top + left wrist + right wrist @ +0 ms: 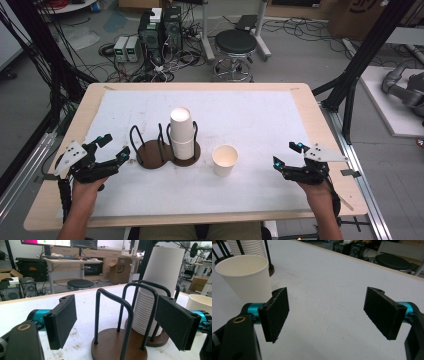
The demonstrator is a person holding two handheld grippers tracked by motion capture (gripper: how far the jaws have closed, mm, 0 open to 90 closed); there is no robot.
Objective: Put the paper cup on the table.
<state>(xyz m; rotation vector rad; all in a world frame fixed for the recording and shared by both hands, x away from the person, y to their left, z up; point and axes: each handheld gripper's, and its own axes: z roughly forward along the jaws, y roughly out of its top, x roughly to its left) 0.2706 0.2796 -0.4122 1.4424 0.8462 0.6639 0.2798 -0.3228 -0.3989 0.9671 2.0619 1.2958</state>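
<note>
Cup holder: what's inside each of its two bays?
The cup holder's right bay holds an upside-down stack of paper cups; the left bay is empty. The stack covers that bay's base.

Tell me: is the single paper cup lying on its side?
No, the single paper cup stands upright with its mouth up on the table, beside the cup holder.

You've got a light wooden desk [320, 130] in front of you, most of its top covered by a white sheet [260, 120] that's scuffed and stained toward the middle. On that sheet, left of centre, sits a dark wooden cup holder [152, 155] with two round bases and black wire hoops; its right base carries an upside-down stack of paper cups [182, 132]. Just right of it, nearer you, a single paper cup [225, 160] stands upright, mouth open.
</note>
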